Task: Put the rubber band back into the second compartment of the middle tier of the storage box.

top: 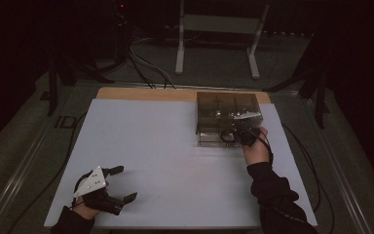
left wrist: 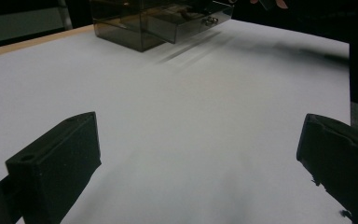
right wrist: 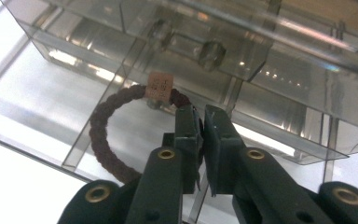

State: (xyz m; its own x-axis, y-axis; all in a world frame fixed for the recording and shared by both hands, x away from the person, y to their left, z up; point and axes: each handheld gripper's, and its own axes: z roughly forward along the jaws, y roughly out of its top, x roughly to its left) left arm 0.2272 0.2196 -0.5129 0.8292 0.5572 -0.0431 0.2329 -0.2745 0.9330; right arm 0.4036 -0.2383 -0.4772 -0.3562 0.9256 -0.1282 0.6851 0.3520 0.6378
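The right hand (top: 256, 150) reaches forward over the counter (top: 175, 161), its dark sleeve (top: 275, 195) running back toward the near edge, and carries the right tongs (top: 243, 134) up to the front of a smoked clear acrylic drawer box (top: 226, 105). The box's lower drawer (right wrist: 42, 116) stands pulled out toward the tongs. In the right gripper view the right tongs (right wrist: 201, 116) point into that open drawer, and their 2 jaws stand almost pressed together, with only a thin slit between them. They pinch the cord of a dark braided bracelet (right wrist: 103, 140) right at their tips. The rest of the loop curves away to the left of the tongs and down beside their left jaw, lying over the drawer's clear dividers. A small tan square bead (right wrist: 159, 86) on the cord sits just beyond the tips and slightly to their left. A round clear knob (right wrist: 212, 54) on the drawer above is straight ahead of the tongs.

The left hand (top: 85, 209) rests low on the counter at its near left corner, wrist bent so that the left tongs (top: 124, 184) point to the right across the bare surface. Their jaws are spread wide with nothing between them. From these tongs the drawer box (left wrist: 158, 21) stands far ahead, well apart.
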